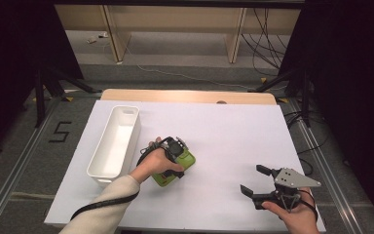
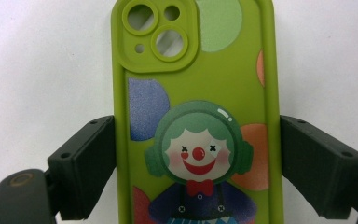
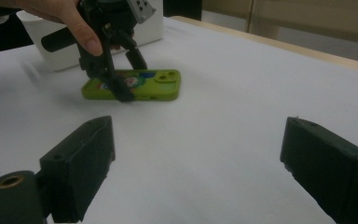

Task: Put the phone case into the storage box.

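The green phone case point(image 2: 198, 116) lies flat on the white table point(image 1: 224, 131), camera cut-outs away from the person, just right of the white bin point(image 1: 114, 141). The left gripper point(image 2: 198, 168) comes down on it from above — its two black jaws sit against the case's long edges, one on each side, pinching it across its width near the clown picture. In the right gripper view the same jaws straddle the case's near end, with the case flat on the table. The right gripper point(image 1: 255, 183) is held well apart at the near right of the table — its jaws are spread wide with only bare table between them.
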